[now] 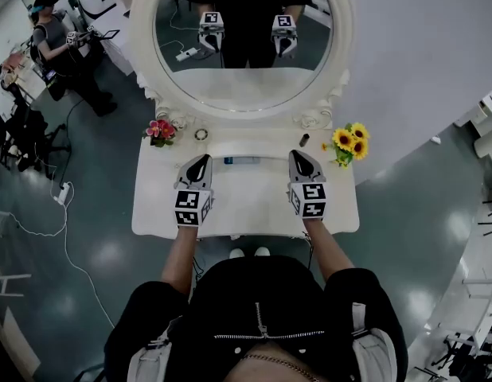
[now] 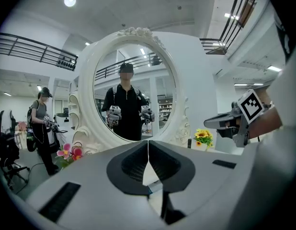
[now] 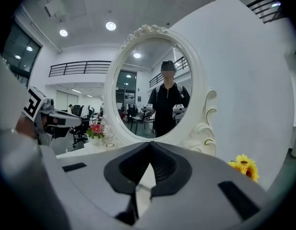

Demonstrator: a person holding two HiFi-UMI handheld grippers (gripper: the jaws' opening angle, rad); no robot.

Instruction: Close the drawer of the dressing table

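The white dressing table (image 1: 158, 213) with its oval mirror (image 1: 246, 86) stands straight ahead of me. No drawer front juts out past its front edge (image 1: 246, 234) in the head view. My left gripper (image 1: 200, 159) hovers over the left half of the tabletop, jaws shut with nothing between them. The right gripper (image 1: 300, 154) hovers over the right half, likewise shut and empty. In the left gripper view the shut jaw tips (image 2: 148, 150) point at the mirror, with the right gripper (image 2: 224, 123) to the side. The right gripper view shows its own shut tips (image 3: 149, 150) and the left gripper (image 3: 57, 119).
On the tabletop are pink flowers (image 1: 160, 130) at the back left, sunflowers (image 1: 349, 142) at the back right, a small ring (image 1: 201, 134), a dark bottle (image 1: 304, 140) and a small blue-and-white item (image 1: 242, 161). A person (image 1: 59, 42) stands far left. A power strip (image 1: 63, 193) lies on the floor.
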